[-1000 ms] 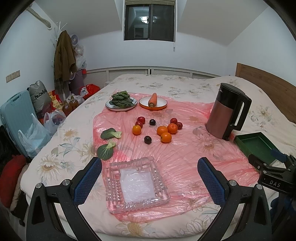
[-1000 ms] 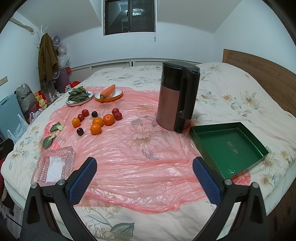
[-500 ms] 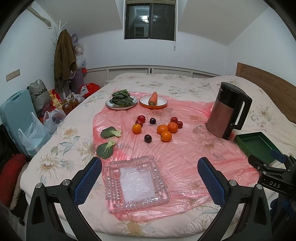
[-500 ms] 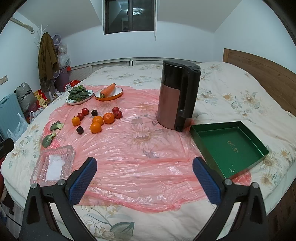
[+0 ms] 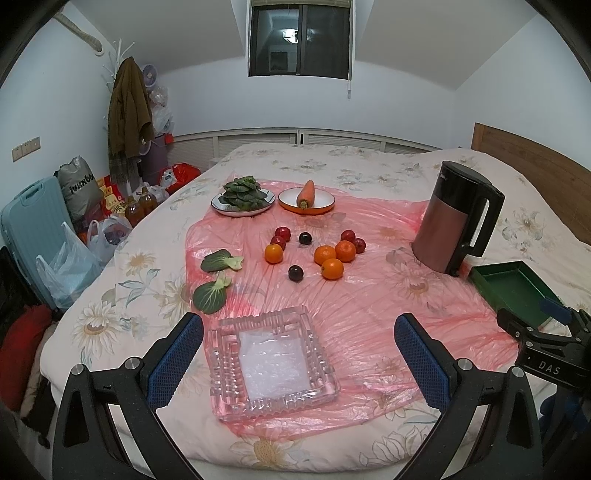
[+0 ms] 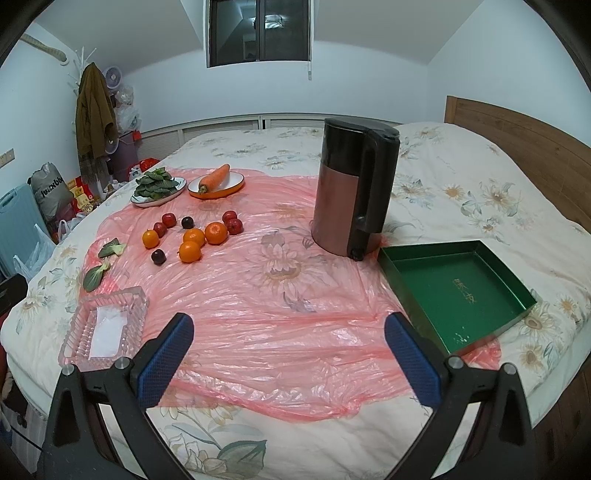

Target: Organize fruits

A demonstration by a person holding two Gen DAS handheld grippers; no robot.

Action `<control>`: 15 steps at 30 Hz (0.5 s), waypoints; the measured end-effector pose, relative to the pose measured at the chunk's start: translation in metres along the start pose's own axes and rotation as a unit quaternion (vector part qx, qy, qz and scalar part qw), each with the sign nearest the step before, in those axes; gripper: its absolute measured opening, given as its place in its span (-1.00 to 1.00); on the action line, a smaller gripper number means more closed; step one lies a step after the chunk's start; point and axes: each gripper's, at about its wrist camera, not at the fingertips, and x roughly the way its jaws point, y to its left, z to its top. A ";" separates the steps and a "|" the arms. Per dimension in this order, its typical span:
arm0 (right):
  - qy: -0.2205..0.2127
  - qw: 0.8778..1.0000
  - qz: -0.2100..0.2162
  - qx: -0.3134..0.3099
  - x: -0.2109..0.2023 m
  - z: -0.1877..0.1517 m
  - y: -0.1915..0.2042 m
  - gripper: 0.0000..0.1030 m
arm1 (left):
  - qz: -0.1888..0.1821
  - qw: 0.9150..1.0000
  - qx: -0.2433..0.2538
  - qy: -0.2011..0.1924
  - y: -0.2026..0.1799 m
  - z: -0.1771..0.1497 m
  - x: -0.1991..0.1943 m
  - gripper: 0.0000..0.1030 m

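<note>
**Both grippers spread, fruit loose on the pink sheet**

We hold our left gripper [image 5: 298, 354] spread wide over the near glass tray [image 5: 271, 363], gripping nothing. Our right gripper [image 6: 289, 353] is equally spread and empty above the pink plastic sheet [image 6: 258, 317]. We see 4 oranges [image 5: 334, 255] and 6 small dark-red fruits [image 5: 296, 273] scattered farther away, left of the kettle [image 6: 352, 192]. The green box [image 6: 458, 291] lies right.

both wrist cameras look from the bed's near edge across the pink plastic sheet [image 5: 369, 295] toward the window [image 6: 258, 31]. the left view sits further left, over the glass tray [image 5: 271, 363]; both share the fruit cluster [image 6: 195, 236] and kettle [image 5: 456, 227].
</note>
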 end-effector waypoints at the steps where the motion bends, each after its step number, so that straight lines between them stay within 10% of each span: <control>1: 0.000 1.000 0.000 0.000 0.000 0.000 0.000 1.00 | 0.000 1.000 0.000 0.000 0.000 -0.001 0.000 0.97; 15: -0.004 1.000 -0.002 -0.001 -0.005 0.002 -0.004 1.00 | 0.001 1.000 -0.004 -0.001 0.002 -0.002 0.000 0.97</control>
